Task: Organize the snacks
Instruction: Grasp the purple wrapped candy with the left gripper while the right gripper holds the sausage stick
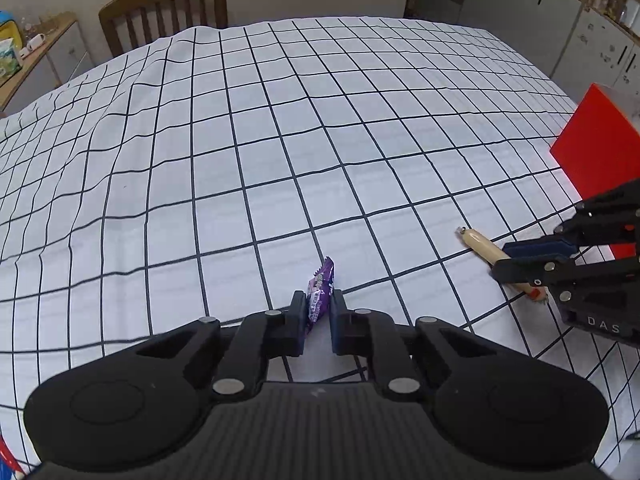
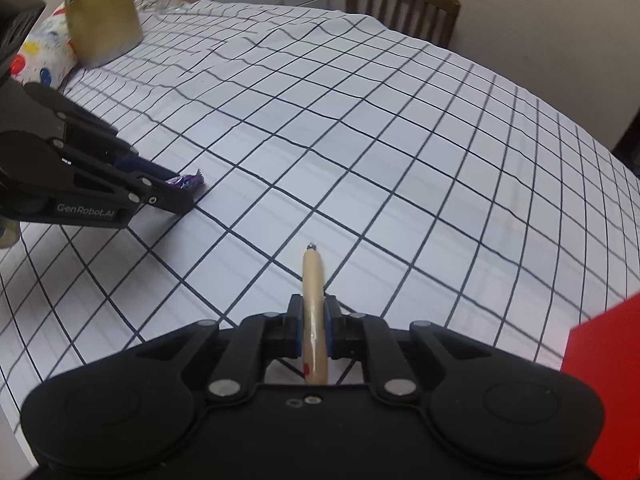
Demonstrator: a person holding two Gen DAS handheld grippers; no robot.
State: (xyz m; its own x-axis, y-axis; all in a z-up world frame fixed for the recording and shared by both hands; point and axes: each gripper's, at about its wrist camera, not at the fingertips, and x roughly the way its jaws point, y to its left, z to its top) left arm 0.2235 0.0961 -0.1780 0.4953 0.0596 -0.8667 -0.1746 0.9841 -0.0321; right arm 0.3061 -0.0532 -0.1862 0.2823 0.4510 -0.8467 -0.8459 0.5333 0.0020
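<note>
Left gripper [image 1: 318, 310]: fingers pinch a purple snack packet [image 1: 320, 294] w/ its far end sticking out past the tips, low over the table [image 1: 280, 140]. Right gripper [image 2: 314, 322]: fingers clamp a tan sausage stick [image 2: 313, 280] lengthwise; front end pokes fwd over the checked cloth. Red box [image 1: 596, 148] sits just beyond the right gripper, at the table's right side. Gold bottle [image 2: 102, 12] and a spotted pack [image 2: 46, 56] stand at the far left corner. Wooden chair [image 1: 164, 8] behind the table.
</note>
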